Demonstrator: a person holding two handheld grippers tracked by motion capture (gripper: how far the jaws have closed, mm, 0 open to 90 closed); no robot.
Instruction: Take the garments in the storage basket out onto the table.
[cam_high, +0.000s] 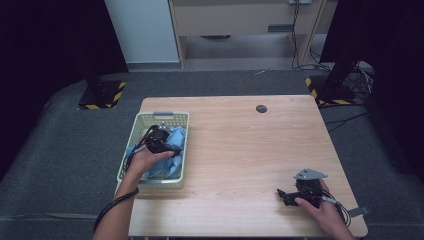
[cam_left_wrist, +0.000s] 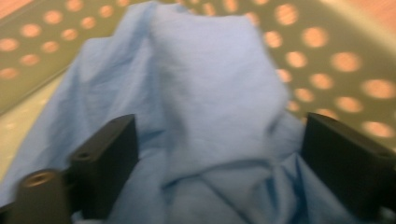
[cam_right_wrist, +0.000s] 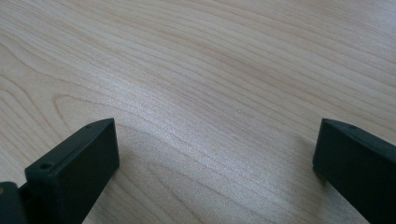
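blue cloth (cam_left_wrist: 196, 93) sits bunched in the pale green perforated basket (cam_high: 134, 131) at the table's (cam_high: 240, 150) left side. soft, light and limp; i expect it to sag and trail, so i'd pinch a raised fold near the middle, not a loose edge. my left gripper (cam_high: 159, 140) is down inside the basket, jaws spread wide with the cloth's ridge rising between them, not yet pinched; the left gripper view is blurred, so contact is probably there but i can't confirm it. right gripper (cam_high: 285, 194) rests low over bare wood near the table's right front, jaws apart, holding nothing, well apart from the cloth.
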